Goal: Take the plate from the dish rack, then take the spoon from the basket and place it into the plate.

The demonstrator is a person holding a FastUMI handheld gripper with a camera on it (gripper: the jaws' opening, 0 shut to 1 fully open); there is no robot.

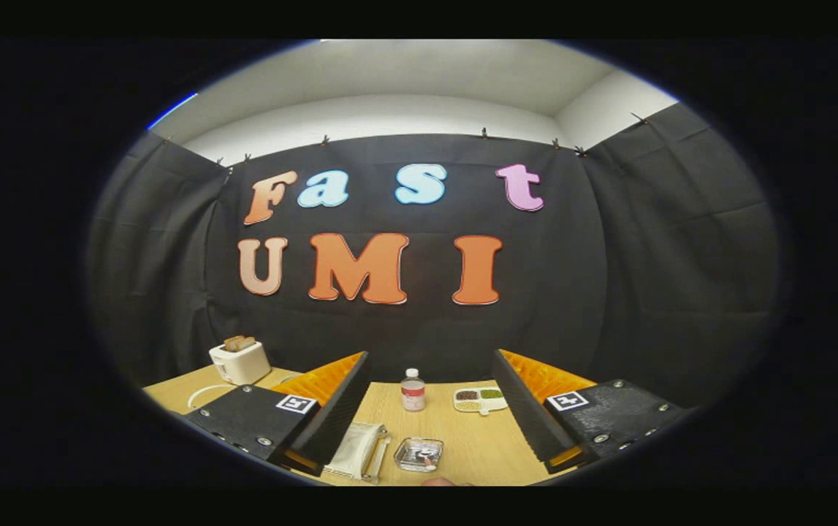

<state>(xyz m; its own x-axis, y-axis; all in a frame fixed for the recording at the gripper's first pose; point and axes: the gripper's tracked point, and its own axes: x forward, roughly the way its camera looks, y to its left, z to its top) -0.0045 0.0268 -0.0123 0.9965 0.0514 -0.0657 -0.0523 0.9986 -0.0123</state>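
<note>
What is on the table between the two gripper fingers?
In the gripper view, the open gripper frames a small bottle, a divided tray, a clear dish and a rack-like white thing.

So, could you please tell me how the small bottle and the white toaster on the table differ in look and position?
The small clear bottle with a white cap is slim and upright, standing beyond the open tongs, in line with the gap between them. The boxy white toaster is wider and opaque, sitting off to the left of the tongs' left finger. The toaster has brown bread slices in its slots; the bottle is capped. Both rest on the light wooden table.
</note>
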